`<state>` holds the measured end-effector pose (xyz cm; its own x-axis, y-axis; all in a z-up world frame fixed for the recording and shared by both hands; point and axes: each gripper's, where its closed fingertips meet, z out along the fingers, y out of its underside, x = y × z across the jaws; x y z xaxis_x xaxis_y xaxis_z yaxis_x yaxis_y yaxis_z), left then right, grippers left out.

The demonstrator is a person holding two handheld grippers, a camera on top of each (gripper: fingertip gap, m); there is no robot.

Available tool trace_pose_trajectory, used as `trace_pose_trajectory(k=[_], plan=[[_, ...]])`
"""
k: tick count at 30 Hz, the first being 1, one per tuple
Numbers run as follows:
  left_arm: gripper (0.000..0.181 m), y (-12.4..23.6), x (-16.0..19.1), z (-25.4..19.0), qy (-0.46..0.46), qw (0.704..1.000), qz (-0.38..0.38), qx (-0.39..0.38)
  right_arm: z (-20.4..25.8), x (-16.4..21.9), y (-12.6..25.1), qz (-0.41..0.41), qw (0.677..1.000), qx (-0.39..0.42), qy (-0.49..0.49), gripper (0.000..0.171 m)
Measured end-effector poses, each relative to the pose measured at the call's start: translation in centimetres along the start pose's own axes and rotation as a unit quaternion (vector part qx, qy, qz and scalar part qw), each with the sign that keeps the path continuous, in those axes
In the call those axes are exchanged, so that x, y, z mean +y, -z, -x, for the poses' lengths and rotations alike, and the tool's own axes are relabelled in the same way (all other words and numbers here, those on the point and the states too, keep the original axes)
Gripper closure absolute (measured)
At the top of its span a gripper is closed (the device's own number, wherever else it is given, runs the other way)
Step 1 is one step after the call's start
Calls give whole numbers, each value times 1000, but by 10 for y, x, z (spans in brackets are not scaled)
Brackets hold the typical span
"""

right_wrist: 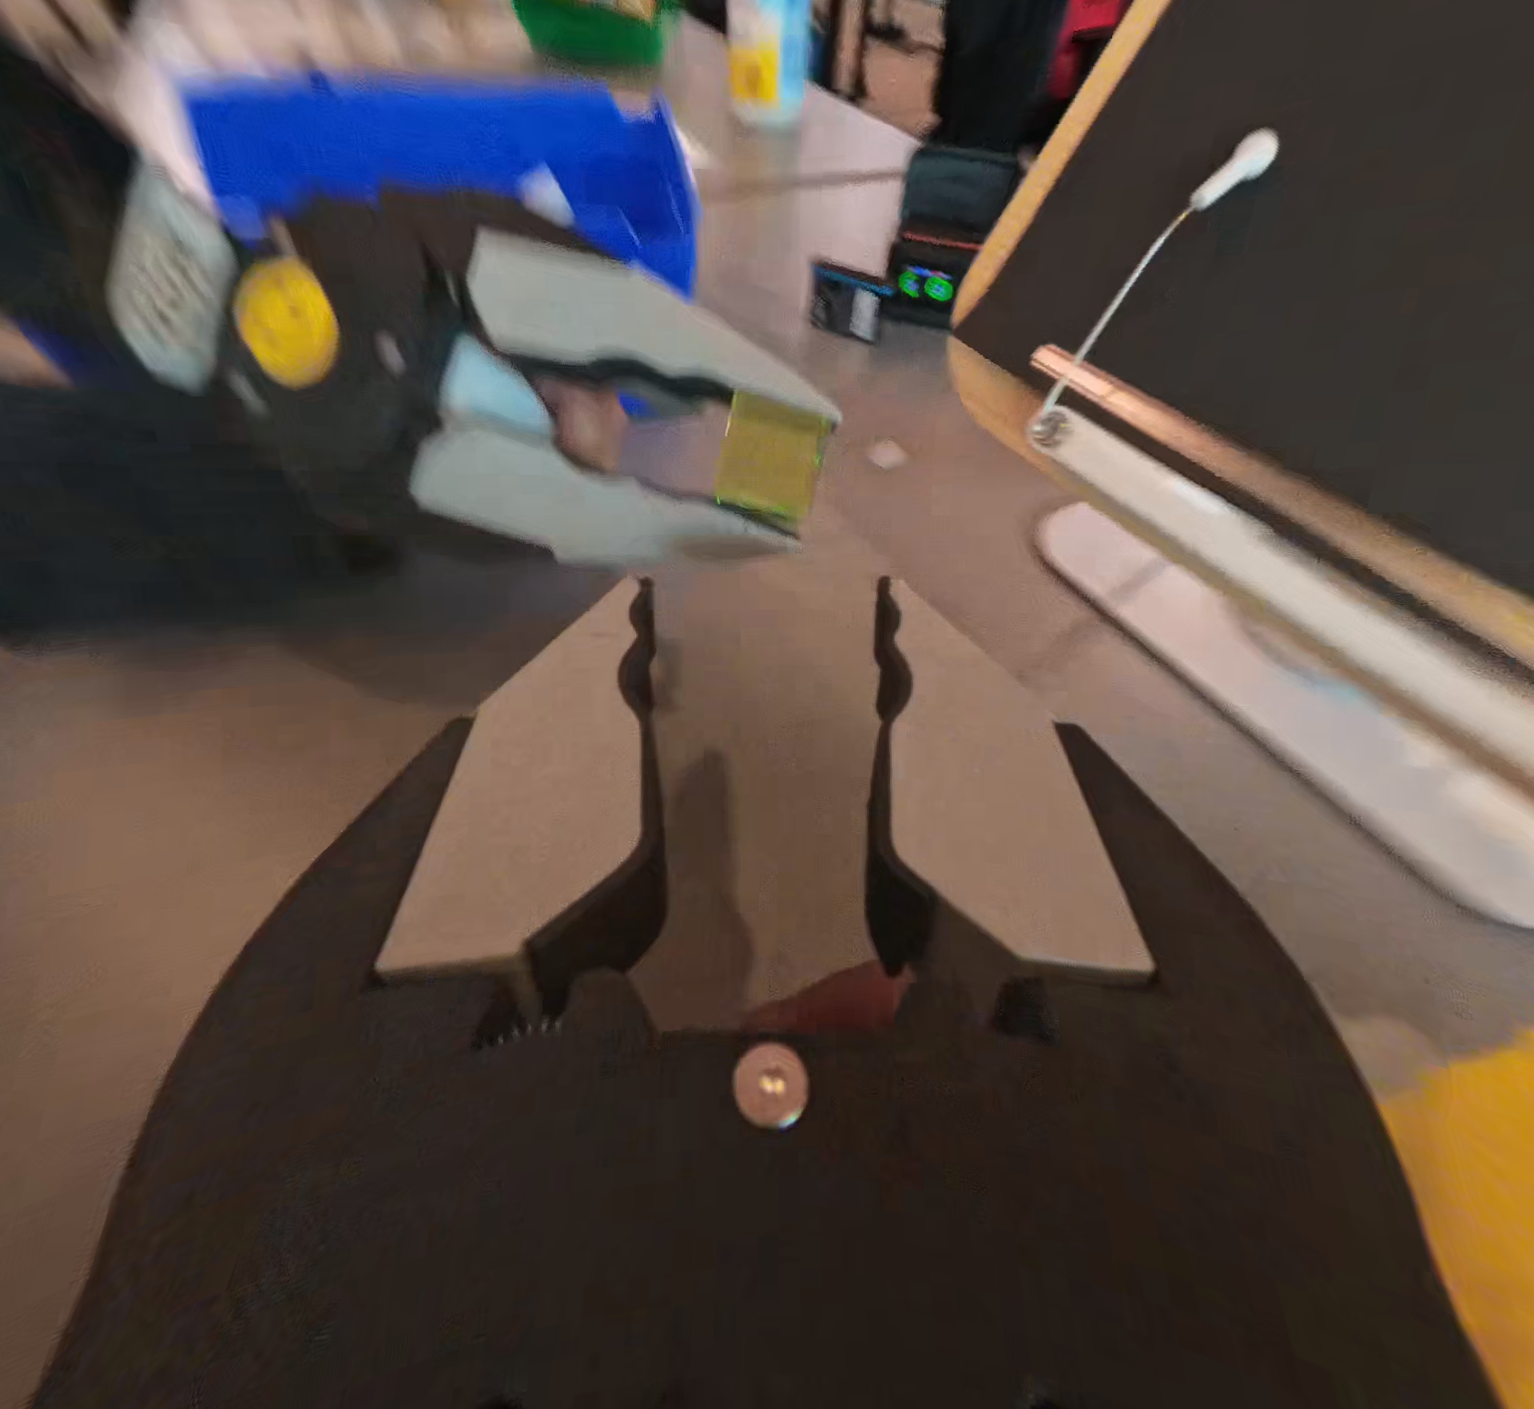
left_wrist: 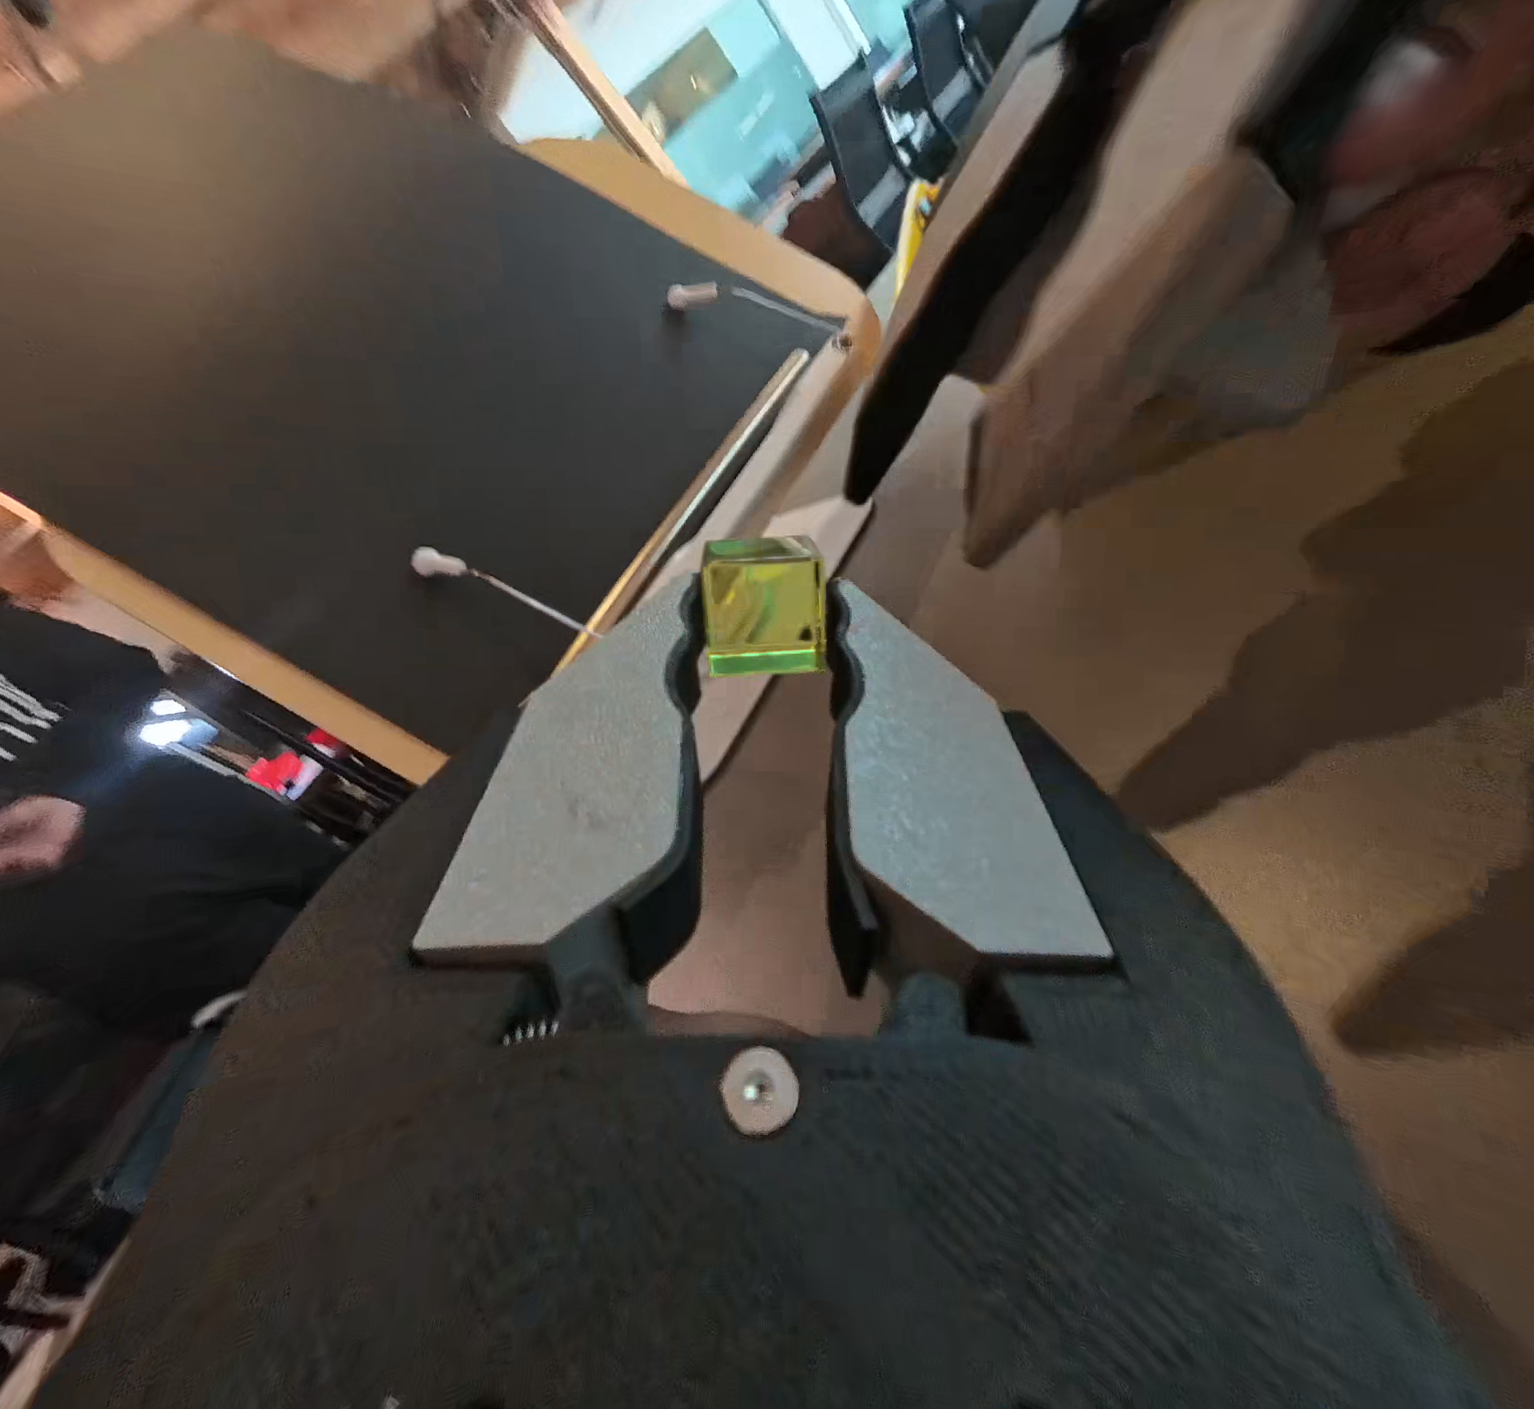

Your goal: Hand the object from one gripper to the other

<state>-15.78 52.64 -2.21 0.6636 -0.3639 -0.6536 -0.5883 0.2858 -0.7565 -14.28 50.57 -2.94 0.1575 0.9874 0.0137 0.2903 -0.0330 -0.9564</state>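
Left gripper [left_wrist: 764, 605]: jaws clamped on the yellow-green cube [left_wrist: 764, 605], held at the very tips between the notched inner pads, clear of the table [left_wrist: 1245, 705]. The cube is translucent, with a brighter green band along its lower edge. About a third of it projects past the fingertips.

Right gripper [right_wrist: 764, 597]: jaws spread apart, nothing between them; grey table surface shows through the gap.

Right wrist view: the left gripper sits just beyond and to the left of the right gripper's tips, turned sideways so its fingers stack one above the other, cube pinched at the end. The cube lies slightly above and ahead of the right gripper's open gap, not touching either finger. Strong motion blur on the left gripper body.

Left wrist view: right gripper appears upper right, blurred, its dark fingertip near the cube but apart.

Beyond: black board [left_wrist: 332, 339] with wooden edge, standing tilted. Farther back, blue bin [right_wrist: 432, 148].
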Motion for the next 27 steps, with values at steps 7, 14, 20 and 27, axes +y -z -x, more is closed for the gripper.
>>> trace_pose_trajectory(k=[7,14,20,27], plan=[[155,3,-29,-14,-60,997,-48,-16,13,-12,-2,-47,985,-103,-133,133],[146,-1,-10,-25,16,998,-18,50,-24,-8,5,22,987,92,127,149],[119,7,-19,-28,343,913,-37,217,-12,-2,8,216,897,59,381,149],[124,30,-54,-29,493,790,-111,348,29,-14,7,267,801,-21,535,149]])
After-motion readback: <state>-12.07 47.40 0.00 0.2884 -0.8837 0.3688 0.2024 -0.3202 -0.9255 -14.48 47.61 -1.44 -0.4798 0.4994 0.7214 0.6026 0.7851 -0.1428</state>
